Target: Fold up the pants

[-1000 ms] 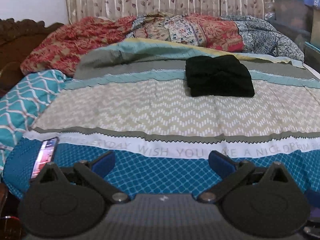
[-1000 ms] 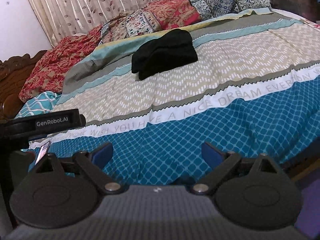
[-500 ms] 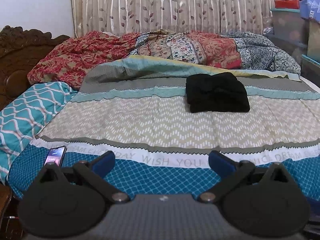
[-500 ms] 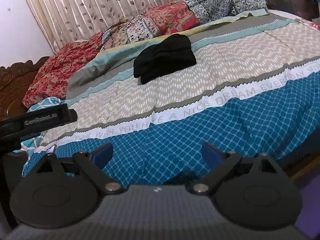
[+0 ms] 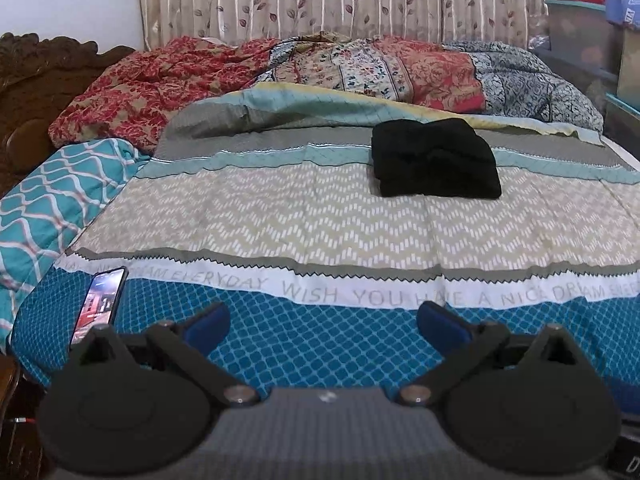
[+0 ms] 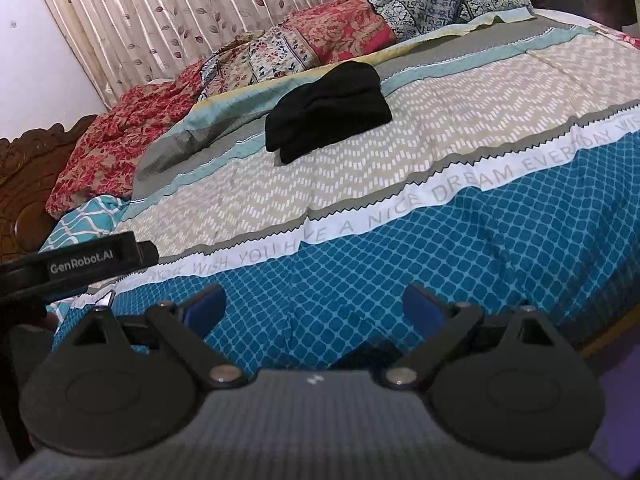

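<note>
pants (image 5: 434,158) plain black. bedspread (image 5: 320,216) beige chevron, teal lattice near edge. far quilt (image 5: 360,68) red floral. gripper pads (image 5: 208,320) blue.

The bedspread (image 5: 320,208) is being cut off by the right edge in both views, so its printed lettering is being lost mid-word. The near end of the phone (image 5: 98,304) is being hidden behind the left gripper (image 5: 323,318); in the right wrist view only a corner of it (image 6: 105,300) is being shown, and its screen is too small to be read. The storage boxes (image 5: 588,28) are being cropped and blurred, and their contents cannot be told.
</note>
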`<state>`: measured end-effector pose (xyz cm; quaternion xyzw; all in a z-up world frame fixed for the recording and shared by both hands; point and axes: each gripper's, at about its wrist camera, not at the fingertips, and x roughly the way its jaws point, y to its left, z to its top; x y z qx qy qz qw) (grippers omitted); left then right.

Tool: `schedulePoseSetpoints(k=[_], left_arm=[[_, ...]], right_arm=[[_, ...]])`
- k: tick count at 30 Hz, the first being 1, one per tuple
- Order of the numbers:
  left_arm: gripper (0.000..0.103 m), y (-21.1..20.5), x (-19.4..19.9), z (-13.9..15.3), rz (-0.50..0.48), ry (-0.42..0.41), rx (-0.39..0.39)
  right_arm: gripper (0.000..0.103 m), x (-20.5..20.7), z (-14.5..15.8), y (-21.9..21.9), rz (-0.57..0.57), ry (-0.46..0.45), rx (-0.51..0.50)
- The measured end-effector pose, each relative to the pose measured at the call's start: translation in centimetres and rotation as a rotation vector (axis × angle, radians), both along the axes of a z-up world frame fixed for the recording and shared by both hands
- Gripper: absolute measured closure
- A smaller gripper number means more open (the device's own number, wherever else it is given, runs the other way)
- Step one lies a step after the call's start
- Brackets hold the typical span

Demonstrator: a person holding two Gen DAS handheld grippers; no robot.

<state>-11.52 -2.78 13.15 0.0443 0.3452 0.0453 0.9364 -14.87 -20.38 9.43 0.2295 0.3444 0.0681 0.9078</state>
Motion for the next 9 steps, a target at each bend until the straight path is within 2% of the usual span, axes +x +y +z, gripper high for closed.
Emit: schedulePoseSetpoints(k=[5,9], left_arm=[[0.000,-0.55,-0.16,-0.37,-0.026,-0.003,0.029],[0.000,-0.70,-0.05,-0.60,-0.042,0.019,0.019]], right_arm=[[0.006,-0.03,0.03,0.04,-0.006,-0.003,-0.007],[0.006,-0.06,0.06,-0.01,-0.008,-0.005,-0.011]])
